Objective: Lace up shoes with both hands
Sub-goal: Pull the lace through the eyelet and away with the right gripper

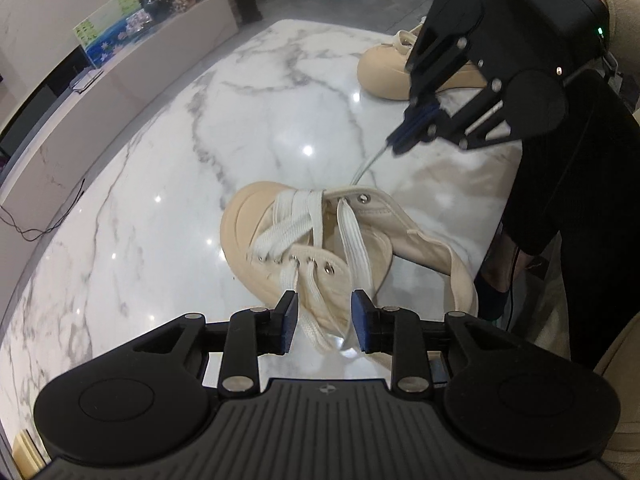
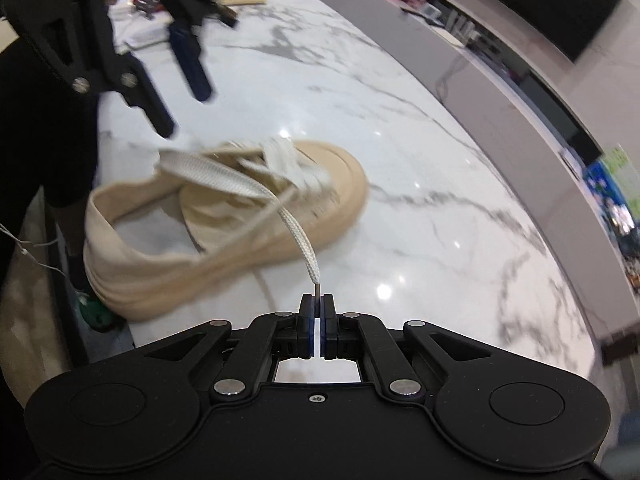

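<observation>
A beige canvas shoe (image 1: 248, 220) (image 2: 328, 208) lies on the marble table (image 1: 160, 160), partly laced with a flat white lace. One lace end (image 2: 296, 236) runs taut from an upper eyelet to my right gripper (image 2: 317, 304) (image 1: 396, 142), which is shut on its metal tip above and to the right of the shoe. The other lace end (image 1: 354, 240) hangs loose over the near eyelet flap. My left gripper (image 1: 325, 320) (image 2: 180, 92) is open just over that flap, its blue pads apart on either side of the fabric and lace without pressing them.
A second beige shoe (image 1: 384, 76) sits at the table's far right. A person's dark-clothed leg (image 1: 580, 200) stands at the right table edge. A long white counter (image 1: 120, 92) with a colourful box (image 1: 112, 36) runs beyond the table's left side.
</observation>
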`<action>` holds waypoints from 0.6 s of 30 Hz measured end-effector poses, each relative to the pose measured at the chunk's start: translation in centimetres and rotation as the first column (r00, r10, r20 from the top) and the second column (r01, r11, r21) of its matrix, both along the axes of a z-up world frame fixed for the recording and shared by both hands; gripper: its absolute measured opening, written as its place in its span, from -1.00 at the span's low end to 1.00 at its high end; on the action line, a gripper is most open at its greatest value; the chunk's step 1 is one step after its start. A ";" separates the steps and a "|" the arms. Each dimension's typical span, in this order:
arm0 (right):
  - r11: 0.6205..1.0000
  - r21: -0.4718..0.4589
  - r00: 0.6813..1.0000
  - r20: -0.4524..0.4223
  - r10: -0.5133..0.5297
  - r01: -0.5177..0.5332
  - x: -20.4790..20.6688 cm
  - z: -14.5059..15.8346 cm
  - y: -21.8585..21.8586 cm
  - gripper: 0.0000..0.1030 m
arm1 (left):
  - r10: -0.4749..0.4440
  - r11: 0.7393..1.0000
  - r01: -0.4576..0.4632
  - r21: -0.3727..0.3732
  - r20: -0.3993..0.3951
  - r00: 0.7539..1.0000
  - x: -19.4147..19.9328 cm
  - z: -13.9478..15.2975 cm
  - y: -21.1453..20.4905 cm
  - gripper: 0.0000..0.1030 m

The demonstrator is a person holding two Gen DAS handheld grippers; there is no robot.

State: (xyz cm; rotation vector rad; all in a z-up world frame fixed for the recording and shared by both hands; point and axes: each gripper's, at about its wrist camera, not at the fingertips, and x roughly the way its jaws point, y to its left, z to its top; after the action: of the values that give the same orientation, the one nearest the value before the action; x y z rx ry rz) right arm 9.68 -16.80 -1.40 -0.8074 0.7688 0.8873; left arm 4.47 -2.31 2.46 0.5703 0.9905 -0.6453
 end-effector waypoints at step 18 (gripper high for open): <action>0.975 -0.088 0.977 0.070 -0.200 0.206 -2.4 2.0 -5.5 -0.98 | 0.062 0.998 -0.061 -0.031 0.016 0.998 0.0 -1.7 -2.3 -0.46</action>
State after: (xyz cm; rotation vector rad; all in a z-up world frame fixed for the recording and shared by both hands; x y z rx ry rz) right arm 7.28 -22.28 0.57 -0.8191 0.8286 0.6450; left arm 4.42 -4.57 0.78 0.5159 0.9770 -0.5988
